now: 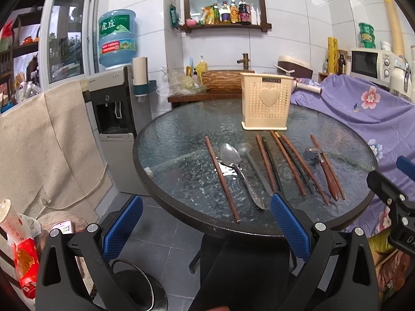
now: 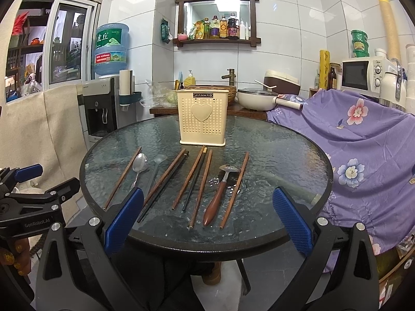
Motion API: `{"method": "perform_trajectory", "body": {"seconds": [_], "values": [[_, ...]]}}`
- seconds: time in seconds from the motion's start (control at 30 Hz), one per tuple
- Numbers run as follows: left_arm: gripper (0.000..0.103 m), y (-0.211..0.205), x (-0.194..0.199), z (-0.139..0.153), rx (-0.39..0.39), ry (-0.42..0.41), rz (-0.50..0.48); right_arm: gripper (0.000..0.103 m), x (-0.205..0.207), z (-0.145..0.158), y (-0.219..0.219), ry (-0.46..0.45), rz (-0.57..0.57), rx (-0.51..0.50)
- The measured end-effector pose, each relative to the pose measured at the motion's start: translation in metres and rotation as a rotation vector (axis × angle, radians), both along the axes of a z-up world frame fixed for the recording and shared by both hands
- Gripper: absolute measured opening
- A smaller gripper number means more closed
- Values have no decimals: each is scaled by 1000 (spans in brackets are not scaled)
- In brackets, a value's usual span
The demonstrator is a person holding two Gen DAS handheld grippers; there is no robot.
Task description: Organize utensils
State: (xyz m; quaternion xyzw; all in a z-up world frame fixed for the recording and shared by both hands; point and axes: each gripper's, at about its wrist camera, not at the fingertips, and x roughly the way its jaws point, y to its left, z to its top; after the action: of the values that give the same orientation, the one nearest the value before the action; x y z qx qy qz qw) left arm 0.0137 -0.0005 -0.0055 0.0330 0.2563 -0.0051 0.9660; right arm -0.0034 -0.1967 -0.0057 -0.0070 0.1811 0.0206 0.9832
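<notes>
A cream perforated utensil holder (image 1: 265, 101) (image 2: 202, 117) stands at the far side of a round glass table (image 1: 181, 140) (image 2: 285, 155). In front of it lie several brown and black chopsticks (image 1: 221, 177) (image 2: 193, 177), a metal spoon (image 1: 230, 155) (image 2: 139, 164), a grey ladle (image 1: 245, 148) (image 2: 158, 161) and a wooden-handled spoon (image 1: 328, 172) (image 2: 218, 197). My left gripper (image 1: 207, 207) is open and empty, at the table's near edge. My right gripper (image 2: 207, 202) is open and empty, over the near edge, short of the chopstick ends.
A purple floral cloth (image 2: 363, 140) covers furniture to the right. A water dispenser (image 2: 103, 103) stands at the left. A counter with a pot (image 2: 255, 98) and sink is behind the table. A microwave (image 2: 363, 73) is at the far right.
</notes>
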Motion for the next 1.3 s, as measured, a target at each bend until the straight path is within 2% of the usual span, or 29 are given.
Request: {"method": "perform_trajectory", "body": {"seconds": [0.17, 0.3, 0.6, 0.67, 0.9, 1.17, 1.3], "values": [[97, 4, 19, -10, 12, 54, -3, 98, 15, -7, -1, 38, -9, -25], [95, 13, 40, -18, 30, 105, 18, 98, 36, -17, -10, 116, -11, -15], [71, 25, 94, -14, -7, 201, -7, 97, 89, -19, -30, 203, -39, 0], [63, 23, 104, -15, -16, 217, -20, 96, 101, -15, -36, 212, -46, 17], [54, 23, 150, -16, -44, 285, -58, 84, 147, -6, -48, 252, -58, 39], [34, 21, 199, -20, -70, 359, -72, 66, 199, -10, -61, 333, -93, 45], [28, 21, 221, -21, -79, 383, -65, 59, 220, -12, -70, 363, -122, 60]]}}
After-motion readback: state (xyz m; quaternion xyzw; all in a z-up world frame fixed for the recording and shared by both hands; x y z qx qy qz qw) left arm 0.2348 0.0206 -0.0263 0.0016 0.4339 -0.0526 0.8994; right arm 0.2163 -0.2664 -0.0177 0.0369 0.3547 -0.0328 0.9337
